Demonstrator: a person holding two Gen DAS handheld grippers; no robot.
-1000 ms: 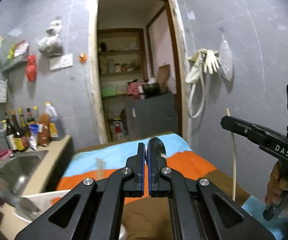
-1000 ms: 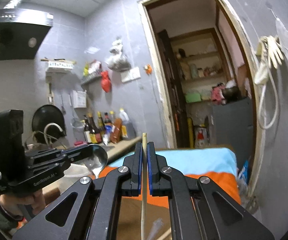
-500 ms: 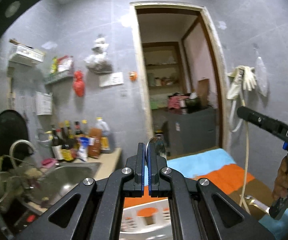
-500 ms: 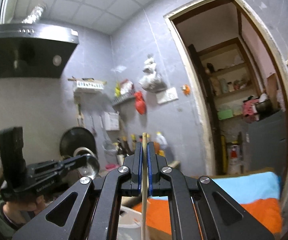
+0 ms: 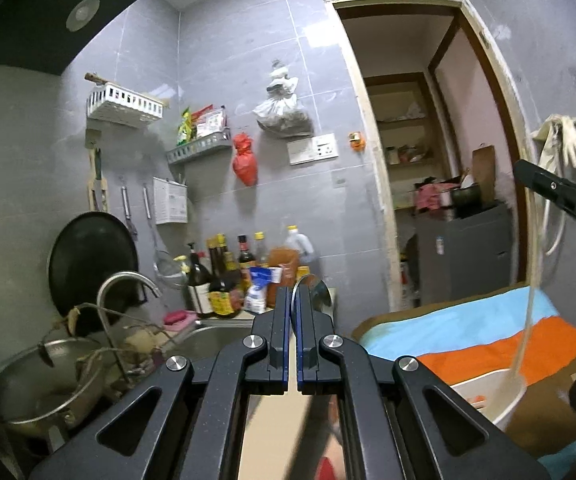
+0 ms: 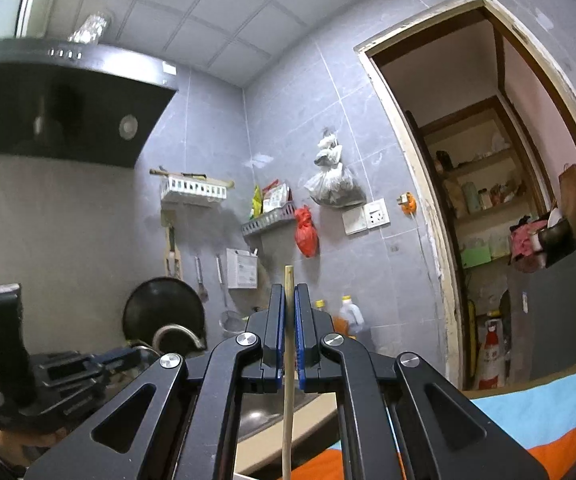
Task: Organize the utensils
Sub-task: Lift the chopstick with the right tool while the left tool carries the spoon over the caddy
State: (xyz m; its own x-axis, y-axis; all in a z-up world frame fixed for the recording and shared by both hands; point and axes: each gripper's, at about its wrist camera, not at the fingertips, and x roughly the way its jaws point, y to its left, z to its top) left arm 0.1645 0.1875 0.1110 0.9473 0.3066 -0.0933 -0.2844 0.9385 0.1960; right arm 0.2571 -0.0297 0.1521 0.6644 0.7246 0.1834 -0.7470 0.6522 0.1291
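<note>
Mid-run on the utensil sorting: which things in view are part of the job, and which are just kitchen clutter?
Job:
left gripper, shut on spoon
right gripper, shut on chopstick
white container

Clutter:
sauce bottles
sink
faucet
black pan
red bag

Place: small home kitchen (grey-tiled walls)
Cooking: black range hood (image 6: 67, 108)
Washing: steel sink (image 5: 211, 340), curved tap (image 5: 125, 284)
Stores: sauce bottles (image 5: 223, 276)

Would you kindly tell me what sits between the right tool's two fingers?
A wooden chopstick stands upright, clamped between the right tool's fingers, in the right wrist view.
</note>
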